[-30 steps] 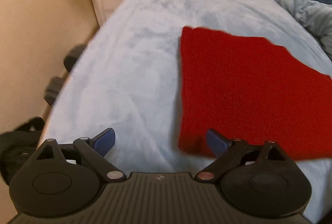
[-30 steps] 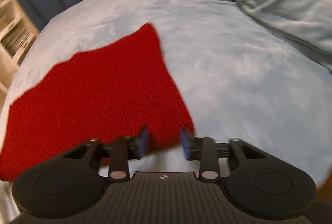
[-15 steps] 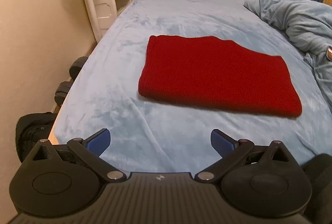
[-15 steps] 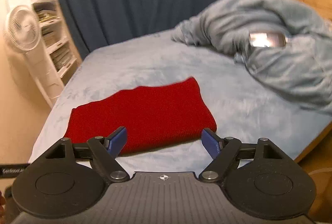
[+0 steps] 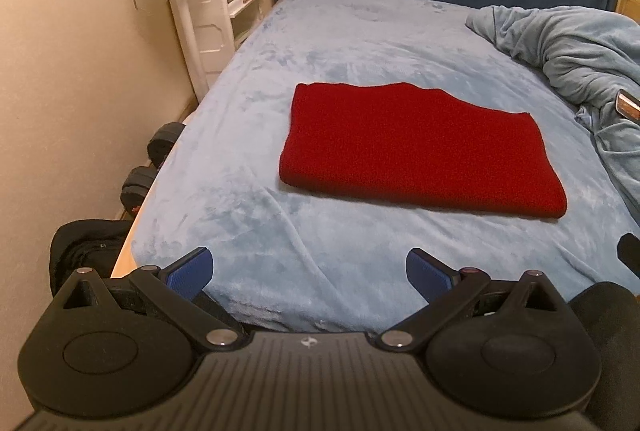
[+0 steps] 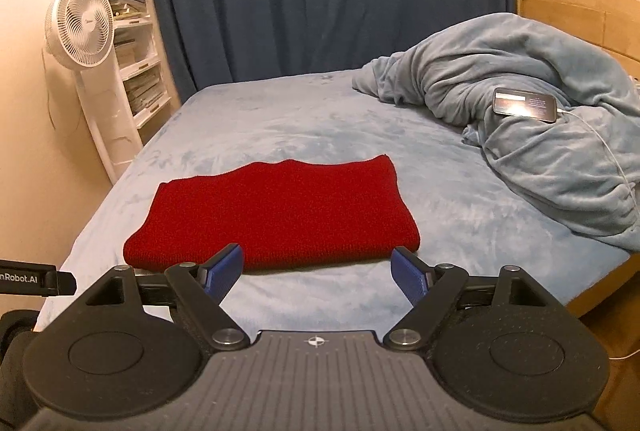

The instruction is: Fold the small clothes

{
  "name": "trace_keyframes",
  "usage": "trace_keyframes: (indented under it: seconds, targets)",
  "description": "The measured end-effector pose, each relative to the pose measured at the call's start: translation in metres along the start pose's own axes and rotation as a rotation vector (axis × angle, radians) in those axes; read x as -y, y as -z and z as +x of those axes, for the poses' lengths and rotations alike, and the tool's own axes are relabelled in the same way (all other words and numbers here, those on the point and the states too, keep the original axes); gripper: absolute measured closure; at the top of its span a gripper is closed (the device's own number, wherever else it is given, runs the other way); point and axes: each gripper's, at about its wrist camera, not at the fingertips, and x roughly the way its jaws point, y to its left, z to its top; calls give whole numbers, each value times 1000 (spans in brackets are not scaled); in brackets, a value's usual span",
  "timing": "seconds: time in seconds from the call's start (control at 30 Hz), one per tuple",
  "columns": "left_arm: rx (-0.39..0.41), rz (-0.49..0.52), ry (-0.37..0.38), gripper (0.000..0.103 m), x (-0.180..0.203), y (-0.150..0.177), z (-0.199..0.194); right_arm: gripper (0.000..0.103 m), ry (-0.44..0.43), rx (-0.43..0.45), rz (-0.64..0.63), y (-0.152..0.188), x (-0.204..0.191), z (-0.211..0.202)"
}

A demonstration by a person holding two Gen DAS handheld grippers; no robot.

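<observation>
A red knitted garment (image 5: 416,151) lies folded flat in a rectangle on the light blue bed (image 5: 304,71); it also shows in the right wrist view (image 6: 276,215). My left gripper (image 5: 310,273) is open and empty, held back over the bed's near edge, well short of the garment. My right gripper (image 6: 318,273) is open and empty, also held back from the garment's near edge. The side of the left gripper shows at the left edge of the right wrist view (image 6: 36,277).
A crumpled blue blanket (image 6: 540,135) lies on the right of the bed with a phone (image 6: 526,104) and its cable on it. A white fan (image 6: 80,31) and shelf unit (image 6: 132,63) stand left. Dumbbells (image 5: 150,167) and a black bag (image 5: 86,251) lie on the floor.
Both grippers have pulled back and up from the garment. The right gripper, nearly closed at the garment's edge a second ago, has opened. The garment now lies folded and free.
</observation>
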Motion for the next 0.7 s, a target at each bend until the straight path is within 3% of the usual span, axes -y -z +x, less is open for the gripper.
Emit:
trace_keyframes:
  seconds: [0.7]
  targets:
    - [-14, 21, 6, 0, 2, 3, 2, 19, 15, -52, -1, 4, -4, 3]
